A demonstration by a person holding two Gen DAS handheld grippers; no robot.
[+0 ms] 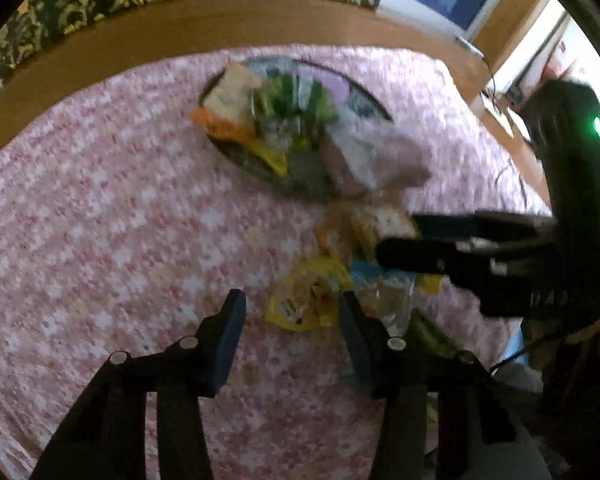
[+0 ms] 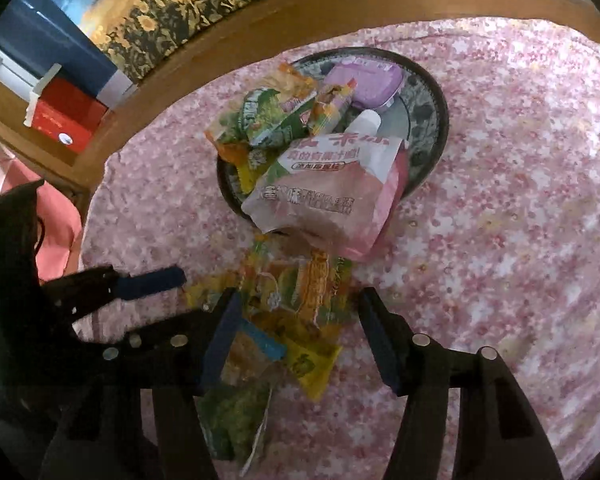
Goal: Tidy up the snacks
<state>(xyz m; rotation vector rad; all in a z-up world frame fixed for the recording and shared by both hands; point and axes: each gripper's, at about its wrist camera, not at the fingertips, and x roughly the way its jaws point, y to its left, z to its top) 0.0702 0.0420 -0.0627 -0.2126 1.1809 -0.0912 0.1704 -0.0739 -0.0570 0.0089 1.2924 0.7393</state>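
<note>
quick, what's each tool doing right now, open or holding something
Left tool: open, holding nothing, over the pink cloth.
Right tool: open, holding nothing, over the loose snack packets.

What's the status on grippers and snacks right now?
Left gripper and right gripper both open, empty. Tray piled with packets, pink bag overhanging the rim. Loose snacks on tablecloth; nothing blocking.

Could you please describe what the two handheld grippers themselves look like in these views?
Both are black plastic two-finger tools. The left gripper has angular black fingers faced with dark blue pads and round silver fasteners at the joints. The right gripper is built the same way; seen from the left wrist view, its bulky black body carries a glowing green indicator light. No sleeves are visible.
</note>
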